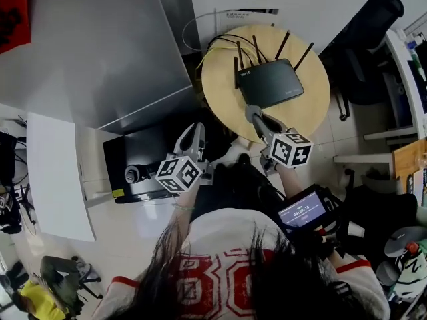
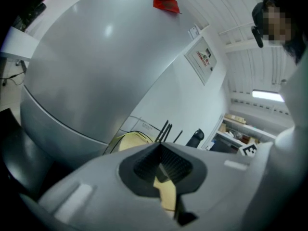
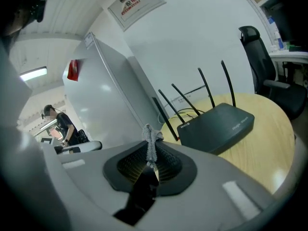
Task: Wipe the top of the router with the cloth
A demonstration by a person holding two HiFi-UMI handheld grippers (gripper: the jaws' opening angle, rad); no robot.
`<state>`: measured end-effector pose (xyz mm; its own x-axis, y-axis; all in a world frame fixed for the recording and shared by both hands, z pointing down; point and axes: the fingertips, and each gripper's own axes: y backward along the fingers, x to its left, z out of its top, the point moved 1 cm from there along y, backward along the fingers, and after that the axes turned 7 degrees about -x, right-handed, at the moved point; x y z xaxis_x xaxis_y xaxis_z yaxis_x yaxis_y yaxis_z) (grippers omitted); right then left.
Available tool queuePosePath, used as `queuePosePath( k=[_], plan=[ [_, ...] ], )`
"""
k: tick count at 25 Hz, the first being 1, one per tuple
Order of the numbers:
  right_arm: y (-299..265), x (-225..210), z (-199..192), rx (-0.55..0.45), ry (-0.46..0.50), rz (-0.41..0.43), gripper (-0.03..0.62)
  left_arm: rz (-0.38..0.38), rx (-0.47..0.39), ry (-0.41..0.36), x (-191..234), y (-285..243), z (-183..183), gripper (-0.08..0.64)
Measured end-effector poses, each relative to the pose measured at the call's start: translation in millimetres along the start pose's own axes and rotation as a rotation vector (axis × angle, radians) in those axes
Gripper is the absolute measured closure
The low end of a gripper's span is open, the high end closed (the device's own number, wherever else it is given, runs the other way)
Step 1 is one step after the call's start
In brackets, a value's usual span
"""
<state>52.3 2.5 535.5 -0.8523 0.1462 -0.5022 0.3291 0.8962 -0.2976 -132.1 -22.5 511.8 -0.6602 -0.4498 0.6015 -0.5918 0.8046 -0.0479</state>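
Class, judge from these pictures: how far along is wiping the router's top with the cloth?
Done: the grey cloth is already picked up, pinched in the shut right gripper. In hand: that gripper points at the black router on the round table, with the cloth short of the router's top. Left: the wiping itself. The left gripper is shut, empty, beside the table.
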Motion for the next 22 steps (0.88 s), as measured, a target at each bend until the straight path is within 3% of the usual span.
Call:
queuePosePath(
  k=[6,14,22],
  plan=[
    [13,4,13,-0.036,-0.002,0.029,0.551,-0.091,0.032,-0.043,-41,-9,-11,0.56],
    [19,4,7,-0.004,-0.001,0.073,0.551,-0.052,0.016,-0.062,-56,-14,-9,0.56],
    [31,-1,14,-0.005,0.014,0.108,0.551,-0.087,0.045,-0.075,-86,-26,-27,0.56]
  ],
)
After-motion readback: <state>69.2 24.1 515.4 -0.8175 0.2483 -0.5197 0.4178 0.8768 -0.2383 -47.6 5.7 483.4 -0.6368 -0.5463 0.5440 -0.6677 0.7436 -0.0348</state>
